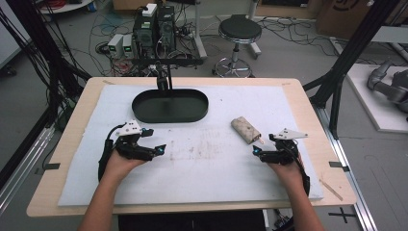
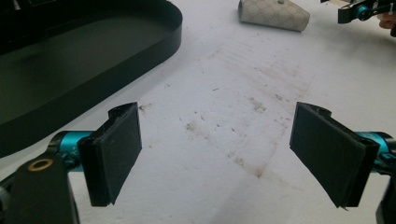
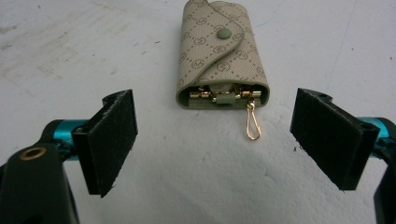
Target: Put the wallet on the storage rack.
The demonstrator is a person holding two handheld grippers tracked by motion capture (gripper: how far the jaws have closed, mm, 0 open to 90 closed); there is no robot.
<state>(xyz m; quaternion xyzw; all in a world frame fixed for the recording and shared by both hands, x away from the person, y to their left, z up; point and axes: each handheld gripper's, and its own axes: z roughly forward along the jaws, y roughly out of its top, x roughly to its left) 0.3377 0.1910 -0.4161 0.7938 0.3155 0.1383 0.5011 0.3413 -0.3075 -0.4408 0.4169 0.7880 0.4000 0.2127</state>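
Beige, monogram-patterned fabric key pouch [image 1: 246, 130] with a green snap button and a gold clip hook [image 3: 252, 127] at its open end, lying flat on the stained white foam mat [image 1: 202, 163] at roughly 2 o'clock from the mat's centre. The right gripper [image 1: 260, 151] rests on the mat at the pouch's 5 o'clock, just short of it; in the right gripper view the pouch sits at 12 o'clock between the black padded jaws, which stand wide apart and touch nothing. The left gripper [image 1: 159, 150] rests on the mat at about 9 o'clock from centre, well apart from the pouch; its jaws are likewise spread and empty. A black oval metal tray [image 1: 170, 105] lies at the mat's 12 o'clock edge; in the left gripper view it appears at 10 o'clock.
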